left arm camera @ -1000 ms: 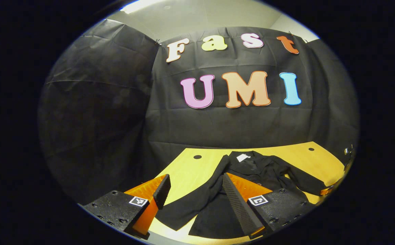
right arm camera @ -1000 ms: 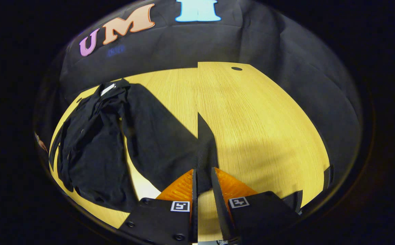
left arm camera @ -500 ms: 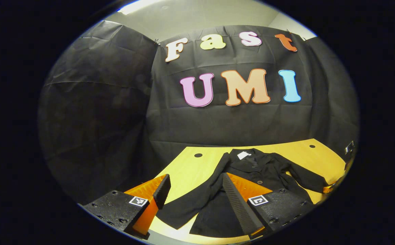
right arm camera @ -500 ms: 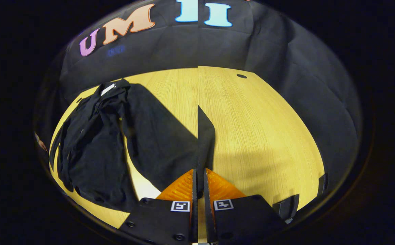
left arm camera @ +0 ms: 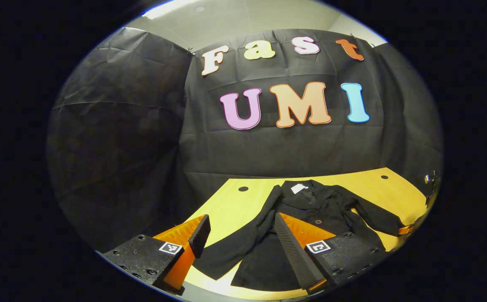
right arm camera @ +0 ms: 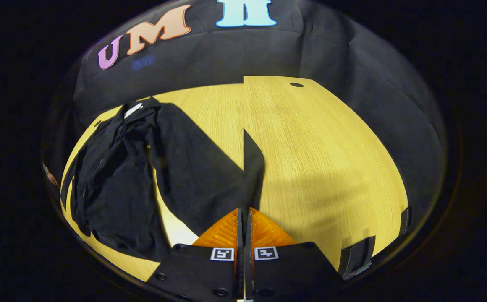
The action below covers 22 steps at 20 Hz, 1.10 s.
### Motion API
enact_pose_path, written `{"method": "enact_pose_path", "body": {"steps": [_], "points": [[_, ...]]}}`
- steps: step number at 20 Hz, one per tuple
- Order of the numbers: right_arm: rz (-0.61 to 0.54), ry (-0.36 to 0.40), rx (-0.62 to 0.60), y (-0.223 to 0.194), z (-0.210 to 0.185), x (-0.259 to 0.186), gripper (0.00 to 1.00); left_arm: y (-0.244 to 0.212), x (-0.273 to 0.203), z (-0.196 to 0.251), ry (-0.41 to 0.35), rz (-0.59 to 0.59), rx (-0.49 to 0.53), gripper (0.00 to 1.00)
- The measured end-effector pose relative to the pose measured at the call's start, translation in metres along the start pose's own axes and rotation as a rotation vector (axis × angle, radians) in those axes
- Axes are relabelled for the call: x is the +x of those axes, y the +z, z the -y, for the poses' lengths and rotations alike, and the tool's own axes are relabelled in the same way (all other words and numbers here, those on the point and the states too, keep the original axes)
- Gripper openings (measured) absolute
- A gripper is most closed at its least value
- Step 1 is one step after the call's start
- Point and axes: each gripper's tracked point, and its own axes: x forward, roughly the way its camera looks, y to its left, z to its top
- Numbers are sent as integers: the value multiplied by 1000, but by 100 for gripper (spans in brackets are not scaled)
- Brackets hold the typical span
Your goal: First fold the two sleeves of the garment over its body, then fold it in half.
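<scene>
A black jacket [left arm camera: 310, 201] lies spread on the yellow table [left arm camera: 231, 205], collar and white tag [left arm camera: 299, 188] towards the wall. My left gripper [left arm camera: 240, 218] hangs open over the near table edge, with the jacket's left sleeve [left arm camera: 239, 245] on the table between and below its fingers, untouched. In the right gripper view the jacket's body [right arm camera: 113, 176] is bunched at the left and its right sleeve [right arm camera: 197, 163] runs out towards me. My right gripper [right arm camera: 243, 212] is shut on that sleeve's cuff end [right arm camera: 252, 167], low over the table [right arm camera: 319, 142].
Black cloth walls close the booth behind and beside the table. A small dark hole [left arm camera: 243, 188] marks the far left of the table, and another hole [right arm camera: 296, 84] the far right. Bare wood stretches right of the sleeve [right arm camera: 331, 167].
My right gripper's fingers have closed from a narrow gap onto the sleeve cuff. The left gripper has tipped slightly, so the jacket sits a little higher in its view; it stays open.
</scene>
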Motion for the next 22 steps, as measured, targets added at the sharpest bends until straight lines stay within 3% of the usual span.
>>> {"method": "enact_pose_path", "body": {"steps": [7, 13, 22], "points": [[-50, 56, 46, 6, 1, 0, 2, 4, -7, 1, 19, 11, -1, 91], [46, 59, 62, 36, -11, -11, 3, -10, -1, 0, 27, -5, -35, 91], [163, 25, 42, 120, -51, -22, 2, -10, 35, -23, -54, 1, -24, 92]]}}
